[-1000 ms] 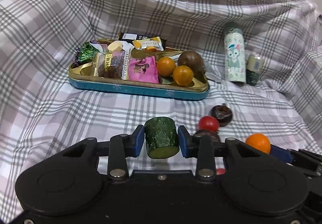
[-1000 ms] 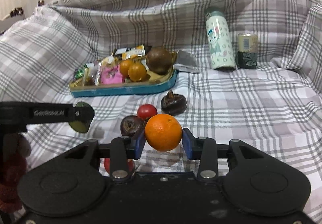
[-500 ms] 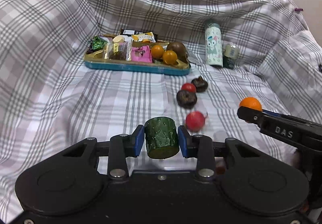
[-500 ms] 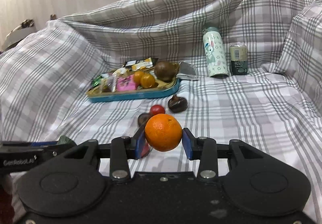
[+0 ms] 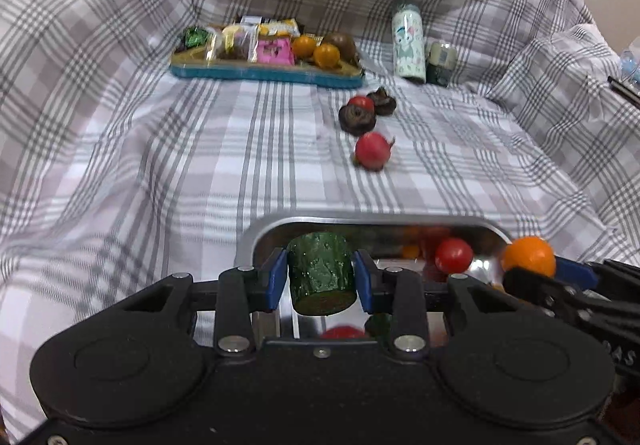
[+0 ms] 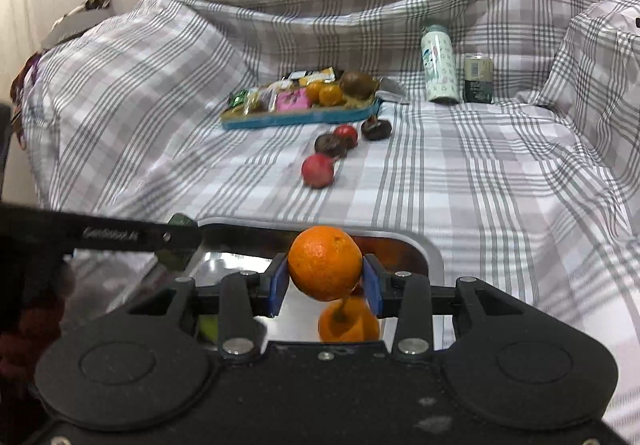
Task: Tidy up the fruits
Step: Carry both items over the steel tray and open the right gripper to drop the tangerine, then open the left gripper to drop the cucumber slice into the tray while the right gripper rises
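My left gripper (image 5: pixel 321 277) is shut on a green cucumber chunk (image 5: pixel 321 271) and holds it over a shiny metal tray (image 5: pixel 272 229). A small red tomato (image 5: pixel 453 255) lies in that tray. My right gripper (image 6: pixel 325 279) is shut on an orange (image 6: pixel 325 263), also above the metal tray (image 6: pixel 424 245), which mirrors the orange. In the left wrist view the orange (image 5: pixel 529 256) shows at the tray's right rim. On the plaid cloth farther off lie a red radish (image 5: pixel 373 151), a dark round fruit (image 5: pixel 356 118), a red tomato (image 5: pixel 361 102) and another dark fruit (image 5: pixel 384 101).
A teal snack tray (image 5: pixel 264 71) at the back holds wrapped snacks, two small oranges and a brown fruit. A patterned bottle (image 5: pixel 408 41) and a small can (image 5: pixel 440 63) stand to its right. The cloth rises in folds on the left, back and right.
Both grippers have pulled back from the loose fruits with their loads. The metal tray has come into view beneath them, and the snack tray looks farther away.
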### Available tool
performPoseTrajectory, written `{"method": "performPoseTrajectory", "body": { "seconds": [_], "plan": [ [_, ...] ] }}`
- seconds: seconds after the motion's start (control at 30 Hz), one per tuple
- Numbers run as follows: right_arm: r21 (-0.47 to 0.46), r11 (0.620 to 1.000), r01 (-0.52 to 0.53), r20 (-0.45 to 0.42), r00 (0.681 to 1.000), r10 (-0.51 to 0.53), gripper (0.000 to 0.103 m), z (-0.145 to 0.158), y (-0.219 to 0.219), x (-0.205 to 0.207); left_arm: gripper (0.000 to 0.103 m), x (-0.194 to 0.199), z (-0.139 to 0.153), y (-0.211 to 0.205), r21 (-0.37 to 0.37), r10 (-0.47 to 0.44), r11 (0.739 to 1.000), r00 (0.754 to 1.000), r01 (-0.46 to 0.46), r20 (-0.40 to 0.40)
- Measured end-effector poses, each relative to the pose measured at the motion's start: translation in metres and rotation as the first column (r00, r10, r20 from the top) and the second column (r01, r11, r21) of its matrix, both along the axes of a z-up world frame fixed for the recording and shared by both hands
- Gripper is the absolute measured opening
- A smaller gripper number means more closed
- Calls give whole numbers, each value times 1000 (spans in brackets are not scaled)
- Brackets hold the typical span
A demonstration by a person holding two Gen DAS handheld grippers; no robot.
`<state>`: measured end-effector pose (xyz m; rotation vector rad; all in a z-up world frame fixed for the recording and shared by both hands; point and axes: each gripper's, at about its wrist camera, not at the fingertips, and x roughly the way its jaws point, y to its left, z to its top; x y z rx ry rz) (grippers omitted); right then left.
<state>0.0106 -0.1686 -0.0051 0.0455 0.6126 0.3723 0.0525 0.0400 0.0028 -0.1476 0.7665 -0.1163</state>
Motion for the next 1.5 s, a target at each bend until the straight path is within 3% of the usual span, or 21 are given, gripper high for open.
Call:
{"method": "performPoseTrajectory", "body": {
  "seconds": [0.23, 0.47, 0.87, 1.5],
  "plan": [
    [-63, 996, -70, 15, 997, 71, 41, -13, 12, -10, 44, 5, -7, 2, -10, 33, 999, 999, -33, -11],
    [-88, 988, -123, 7, 992, 124, 42, -16, 21, -10, 45, 5, -9, -9, 40, 5, 999, 1000, -5, -5],
    [-74, 991, -114, -14, 993, 114, 42, -18, 20, -6, 45, 6, -9, -4, 4, 20, 1000, 1000, -20, -12],
    [-78, 992, -97, -18, 995, 96, 42, -18, 19, -6, 45, 5, -9, -6, 24, 16, 1000, 1000, -15, -6]
  ]
}}
